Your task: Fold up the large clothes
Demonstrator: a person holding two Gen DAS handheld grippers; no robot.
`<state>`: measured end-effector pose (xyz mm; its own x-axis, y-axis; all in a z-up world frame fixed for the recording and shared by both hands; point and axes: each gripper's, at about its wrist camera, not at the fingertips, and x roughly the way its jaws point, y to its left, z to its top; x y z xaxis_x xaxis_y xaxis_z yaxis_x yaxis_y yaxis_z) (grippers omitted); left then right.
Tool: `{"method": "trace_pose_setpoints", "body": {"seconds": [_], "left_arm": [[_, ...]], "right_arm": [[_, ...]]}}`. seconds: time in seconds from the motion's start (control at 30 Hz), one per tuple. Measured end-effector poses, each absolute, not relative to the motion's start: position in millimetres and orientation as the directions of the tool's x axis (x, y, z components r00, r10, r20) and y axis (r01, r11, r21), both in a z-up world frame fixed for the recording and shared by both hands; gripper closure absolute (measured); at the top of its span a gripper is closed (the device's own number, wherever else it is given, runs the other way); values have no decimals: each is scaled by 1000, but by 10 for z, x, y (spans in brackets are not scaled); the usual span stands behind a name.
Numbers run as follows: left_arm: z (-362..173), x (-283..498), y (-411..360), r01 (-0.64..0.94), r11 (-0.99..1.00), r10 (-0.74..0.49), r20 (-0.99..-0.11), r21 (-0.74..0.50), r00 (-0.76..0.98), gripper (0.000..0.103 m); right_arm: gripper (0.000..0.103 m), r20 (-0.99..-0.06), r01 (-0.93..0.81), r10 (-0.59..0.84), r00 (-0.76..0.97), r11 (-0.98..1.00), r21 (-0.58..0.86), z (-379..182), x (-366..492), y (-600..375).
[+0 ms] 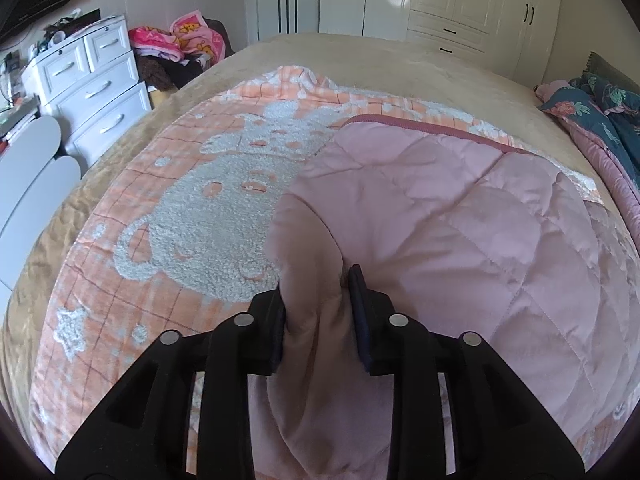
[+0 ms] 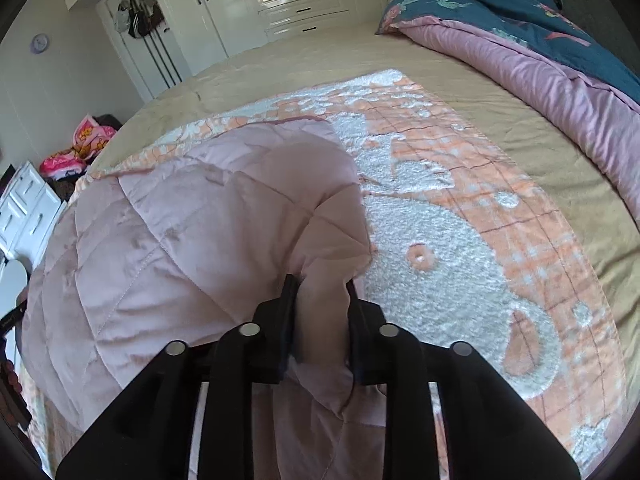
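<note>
The pink quilt lies on the bed, on top of an orange blanket with a white fleecy figure, and it is already turned over on itself: its dark pink edge runs across the blanket, and the padded side faces up. From this I judge that one fold is made or almost made, because the near part of the quilt is carried over and laid down. The left gripper has a bunched corner of the quilt between its jaws; the jaws stand a little apart with the cloth filling the gap, but whether the pads press on it I cannot tell. The right gripper has the other corner in the same way, a thick roll of cloth between jaws that are somewhat spread, and here too I cannot tell if it is a real pinch or a loose one. Both corners hang just above the blanket, so this fold looks close to its end. What is left, as I judge it: to let the corners go and make at least one more fold, because the quilt is large yet. The orange blanket under it is flat and not folded at all. A blue flowered duvet lies in a heap at the head of the bed.
</note>
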<state>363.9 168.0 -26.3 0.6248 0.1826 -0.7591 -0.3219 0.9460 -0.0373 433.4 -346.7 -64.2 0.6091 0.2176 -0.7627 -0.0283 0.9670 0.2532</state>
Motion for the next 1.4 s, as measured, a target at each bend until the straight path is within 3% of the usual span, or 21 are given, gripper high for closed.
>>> {"method": "trace_pose_setpoints", "body": {"seconds": [0.2, 0.4, 0.57, 0.73, 1.1, 1.4], "left_arm": [[-114, 3484, 1730, -333, 941, 182, -746, -57, 641, 67], [132, 3269, 1695, -321, 945, 179, -721, -63, 670, 41], [353, 3062, 1616, -296, 952, 158, -702, -78, 695, 22], [515, 2824, 1508, -269, 959, 139, -685, -87, 715, 11], [693, 2351, 1272, -237, 967, 118, -659, -95, 743, 9], [665, 2034, 1209, -239, 966, 114, -661, -102, 742, 9]], "right_arm": [[23, -729, -13, 226, 646, 958, 286, -431, 4067, -3594], [7, -653, -51, 261, 711, 946, 321, -39, 3776, -3638], [4, -595, -101, 266, 758, 950, 296, 329, 3508, -3592], [4, -550, -144, 256, 795, 960, 238, 594, 3231, -3523], [4, -492, -197, 294, 819, 951, 239, 889, 2630, -3469], [4, -504, -185, 294, 812, 949, 255, 804, 2298, -3497]]}}
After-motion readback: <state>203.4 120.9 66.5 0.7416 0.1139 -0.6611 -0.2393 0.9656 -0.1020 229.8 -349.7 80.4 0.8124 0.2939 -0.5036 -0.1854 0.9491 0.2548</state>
